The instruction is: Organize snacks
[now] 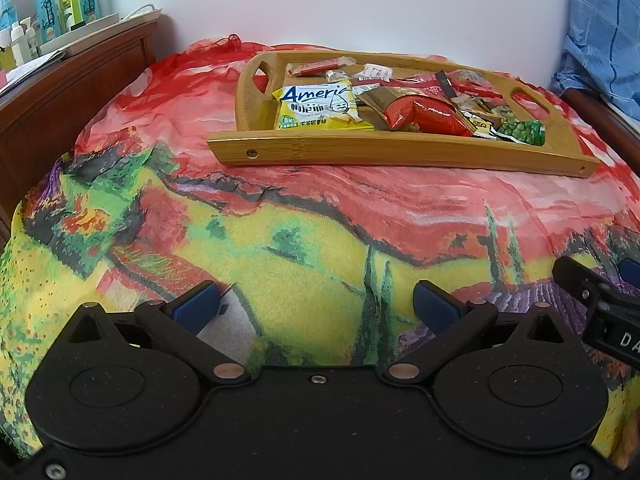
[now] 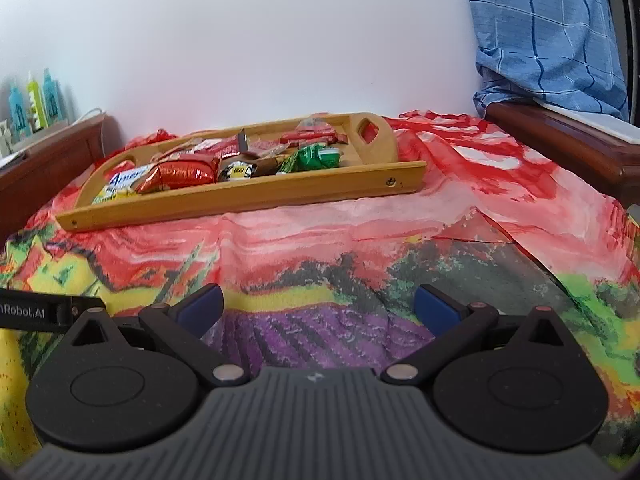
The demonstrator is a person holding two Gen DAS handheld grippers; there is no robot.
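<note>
**A:** so what's the biggest thing here?

**B:** the painted-landscape cloth [image 1: 304, 216], it covers the whole surface. On its far half sits a wooden tray [image 1: 400, 152] with cut-out handles, and every snack is inside it.

**A:** which snacks?

**B:** yellow "Ameri…" packet [image 1: 320, 110] at the left end, shiny red bag [image 1: 432, 116] in the middle, small green packet [image 1: 522, 131] at the right end, other wrappers piled behind.

**A:** and the grippers?

**B:** left gripper [image 1: 320, 306] spread wide, nothing between its blue pads, low over the cloth and well short of the tray. Right gripper [image 2: 320, 308] same deal, wide and holding nothing.
</note>
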